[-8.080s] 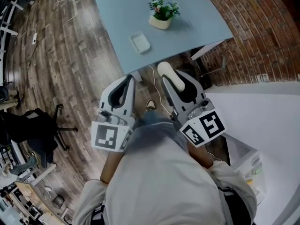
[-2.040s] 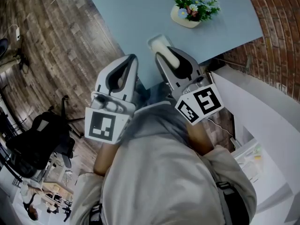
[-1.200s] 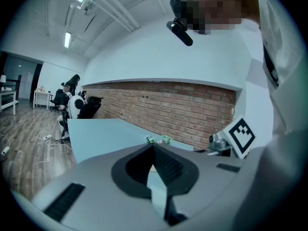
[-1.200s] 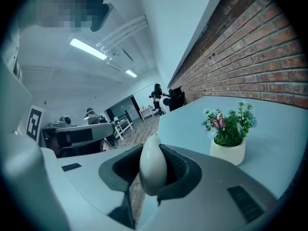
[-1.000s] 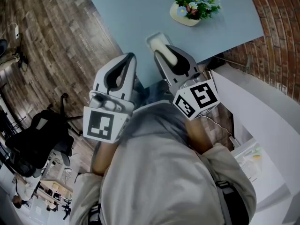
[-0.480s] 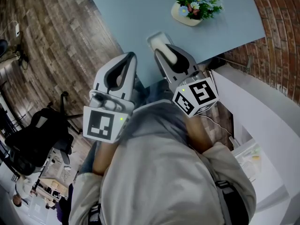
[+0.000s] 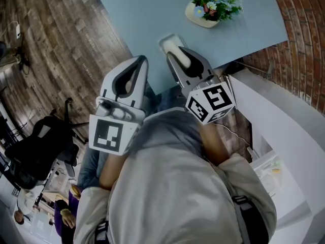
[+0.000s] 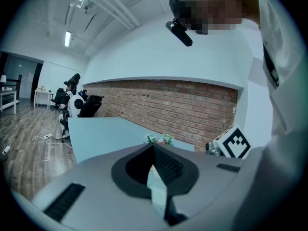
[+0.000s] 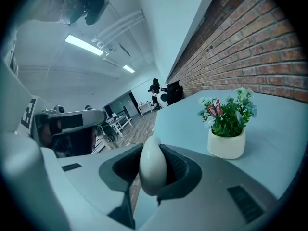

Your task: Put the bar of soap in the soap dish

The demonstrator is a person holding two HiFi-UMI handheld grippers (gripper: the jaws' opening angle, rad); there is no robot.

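The white oval bar of soap [image 7: 181, 58] stands on edge between the jaws of my right gripper [image 7: 177, 56], which is shut on it. It shows clearly in the right gripper view, where the soap [image 9: 153, 170] is pinched between the dark pads. The white soap dish [image 7: 166, 39] lies on the light-blue table [image 7: 147, 9] just beyond the soap, mostly hidden by it. My left gripper [image 7: 141, 62] hangs to the left, off the table's near edge, jaws together with nothing in them. The left gripper view shows the same for my left gripper [image 8: 154, 154].
A small potted plant [image 7: 209, 6] stands on the table to the far right of the dish, seen also as the plant [image 9: 227, 129]. A brick wall [image 7: 299, 29] and a white counter [image 7: 284, 131] are at the right. An office chair [image 7: 35, 151] stands on the wooden floor at the left.
Since eight seconds ago the grippers came up to the table, bringing the soap right before the dish. Over the last second both grippers stay put.
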